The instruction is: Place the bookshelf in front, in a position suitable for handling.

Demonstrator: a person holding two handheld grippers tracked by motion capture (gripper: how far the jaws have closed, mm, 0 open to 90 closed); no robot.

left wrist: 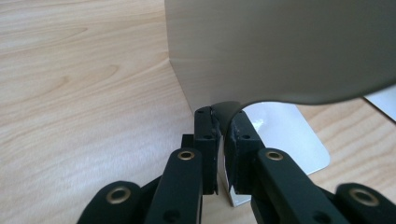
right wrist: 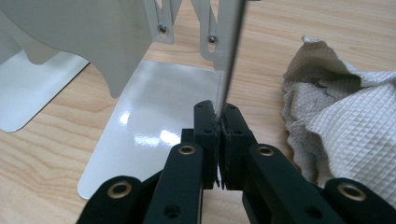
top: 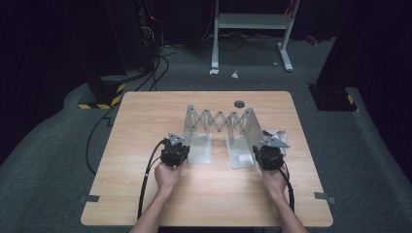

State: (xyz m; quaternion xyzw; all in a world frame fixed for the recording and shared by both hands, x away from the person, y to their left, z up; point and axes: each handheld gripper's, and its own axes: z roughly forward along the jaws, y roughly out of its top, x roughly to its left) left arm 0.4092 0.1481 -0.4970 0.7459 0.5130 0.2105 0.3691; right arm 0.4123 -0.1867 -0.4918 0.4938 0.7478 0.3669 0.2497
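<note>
While two grippers clamp—one bookend rack (top: 221, 127).

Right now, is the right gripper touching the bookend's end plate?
Touching. In the right gripper view, the right gripper has both jaws closed on the thin edge of the bookend's upright end plate, with no gap on either side.

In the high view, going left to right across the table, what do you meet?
Left gripper shut on the left end plate → scissor lattice → right end plate → right gripper shut on that plate's edge → crumpled cloth.
</note>
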